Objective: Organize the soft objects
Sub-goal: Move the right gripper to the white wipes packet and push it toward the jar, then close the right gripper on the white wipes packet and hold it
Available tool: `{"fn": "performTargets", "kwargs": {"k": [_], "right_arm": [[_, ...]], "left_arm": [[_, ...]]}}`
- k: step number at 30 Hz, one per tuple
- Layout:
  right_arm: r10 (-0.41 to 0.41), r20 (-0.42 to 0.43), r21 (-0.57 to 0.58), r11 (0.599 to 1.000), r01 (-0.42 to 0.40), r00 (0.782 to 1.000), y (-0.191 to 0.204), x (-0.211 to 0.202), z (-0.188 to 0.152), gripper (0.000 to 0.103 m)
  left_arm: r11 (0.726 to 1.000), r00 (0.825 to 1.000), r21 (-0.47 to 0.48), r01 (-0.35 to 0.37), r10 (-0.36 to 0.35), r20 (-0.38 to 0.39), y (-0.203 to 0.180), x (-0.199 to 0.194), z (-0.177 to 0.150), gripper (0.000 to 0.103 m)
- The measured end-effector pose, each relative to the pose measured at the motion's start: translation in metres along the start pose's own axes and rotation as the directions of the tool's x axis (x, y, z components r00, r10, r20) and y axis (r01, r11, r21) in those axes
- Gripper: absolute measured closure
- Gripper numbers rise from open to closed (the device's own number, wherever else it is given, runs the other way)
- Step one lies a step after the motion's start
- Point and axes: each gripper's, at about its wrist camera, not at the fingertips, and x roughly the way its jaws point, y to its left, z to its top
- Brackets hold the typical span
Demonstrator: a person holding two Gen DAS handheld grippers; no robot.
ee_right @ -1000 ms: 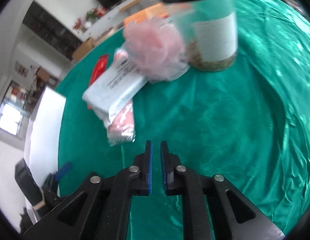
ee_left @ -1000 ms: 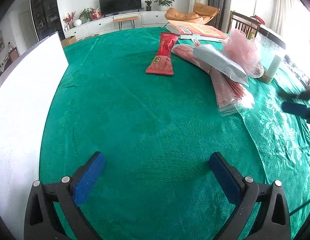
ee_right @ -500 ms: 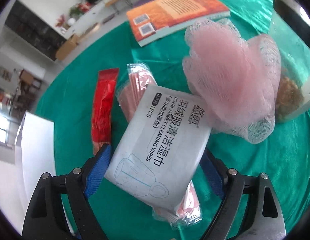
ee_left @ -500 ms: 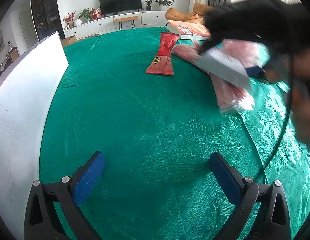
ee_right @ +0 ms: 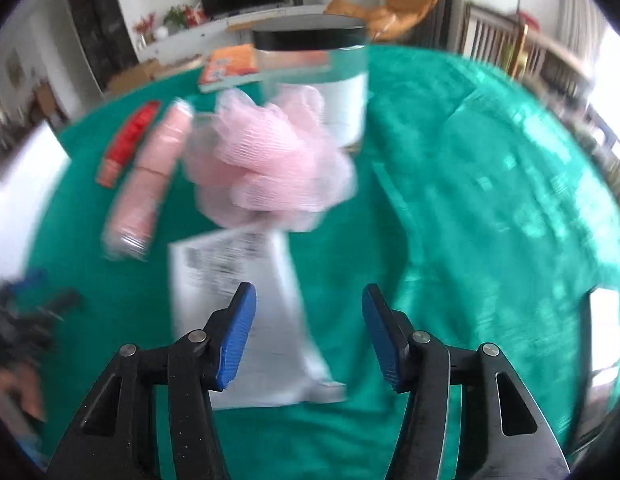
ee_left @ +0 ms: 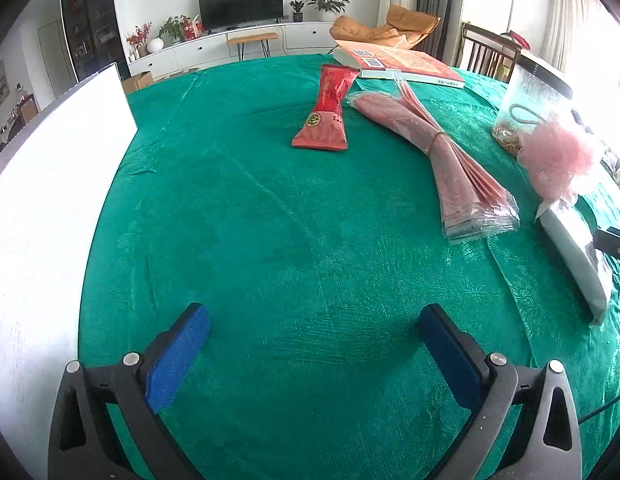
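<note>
The right hand-held gripper (ee_right: 306, 330), released after carrying the cleaning-wipes pack (ee_right: 246, 312) off the pink bundle (ee_right: 146, 184), is hovering over it on the bench (ee_right: 489, 208), suggesting 1 item relocated; the left hand-held gripper (ee_left: 310, 354) is gaping empty.

A home living and dining room, shown by a television (ee_left: 240, 3) on a long white sideboard (ee_left: 214, 46), potted plants (ee_left: 326, 0), a tan lounge chair (ee_left: 385, 27), a green-clothed table (ee_left: 270, 216), a wooden dining chair (ee_left: 485, 54), curtains (ee_left: 425, 4).

Wipes pack (ee_right: 246, 312) moved off pink bundle; right claw (ee_right: 308, 334) now open.
</note>
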Motion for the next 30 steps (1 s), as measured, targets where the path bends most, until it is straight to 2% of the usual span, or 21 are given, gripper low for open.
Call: {"fn": "performTargets", "kwargs": {"k": [1,2,3,6,7,9,11,13,15,17,18,19,20,22,25,30], "right_arm": [[0.006,0.033,0.014,1.0,-0.006,0.999,-0.008,-0.002,-0.005,0.04],[0.015,0.047,0.063,0.998,-0.018,0.999,-0.019,-0.005,-0.011,0.03],[0.023,0.053,0.13,0.991,-0.029,0.998,-0.03,-0.009,-0.018,0.027],[0.054,0.105,0.314,0.946,-0.084,0.993,-0.056,-0.01,-0.039,0.027],[0.063,0.112,0.335,0.937,-0.097,0.992,-0.059,-0.014,-0.037,0.027],[0.067,0.185,0.294,0.948,-0.12,0.98,-0.052,-0.029,-0.032,0.025],[0.087,0.208,0.187,0.974,-0.127,0.974,-0.033,-0.035,-0.028,0.021],[0.144,0.165,0.083,0.984,-0.16,0.976,-0.009,-0.022,-0.024,0.022],[0.15,0.096,-0.011,0.989,-0.15,0.984,0.013,-0.005,-0.021,0.021],[0.175,0.066,-0.078,0.982,-0.17,0.982,0.028,0.007,-0.018,0.014],[0.157,0.029,-0.119,0.981,-0.153,0.987,0.038,0.013,-0.019,0.012],[0.107,0.038,-0.187,0.977,-0.098,0.994,0.048,0.015,-0.021,0.012],[0.1,0.053,-0.209,0.974,-0.087,0.994,0.053,0.013,-0.021,0.012],[0.113,0.044,-0.184,0.977,-0.103,0.993,0.049,0.016,-0.022,0.014],[0.093,0.055,-0.111,0.99,-0.087,0.994,0.032,0.012,-0.02,0.029],[0.109,0.02,-0.013,0.994,-0.109,0.994,0.027,-0.004,-0.032,0.029]], "left_arm": [[1.0,1.0,0.0,0.0,0.0,0.0,0.0,0.0,0.0,0.0],[1.0,1.0,0.0,0.0,0.0,0.0,0.0,0.0,0.0,0.0],[1.0,1.0,0.0,0.0,0.0,0.0,0.0,0.0,0.0,0.0],[1.0,1.0,0.0,0.0,0.0,0.0,0.0,0.0,0.0,0.0],[1.0,1.0,0.0,0.0,0.0,0.0,0.0,0.0,0.0,0.0],[1.0,1.0,0.0,0.0,0.0,0.0,0.0,0.0,0.0,0.0],[1.0,1.0,0.0,0.0,0.0,0.0,0.0,0.0,0.0,0.0],[1.0,1.0,0.0,0.0,0.0,0.0,0.0,0.0,0.0,0.0],[1.0,1.0,0.0,0.0,0.0,0.0,0.0,0.0,0.0,0.0],[1.0,1.0,0.0,0.0,0.0,0.0,0.0,0.0,0.0,0.0],[1.0,1.0,0.0,0.0,0.0,0.001,0.0,0.0,0.0,0.0],[1.0,1.0,0.0,0.0,0.0,0.0,0.0,0.0,0.0,0.0],[1.0,1.0,0.0,0.0,0.0,0.0,0.0,0.0,0.0,0.0],[1.0,1.0,0.0,0.0,0.0,0.0,0.0,0.0,0.0,0.0],[1.0,1.0,0.0,0.0,0.0,0.0,0.0,0.0,0.0,0.0],[1.0,1.0,0.0,0.001,-0.001,0.0,0.0,-0.001,0.0,0.0]]}}
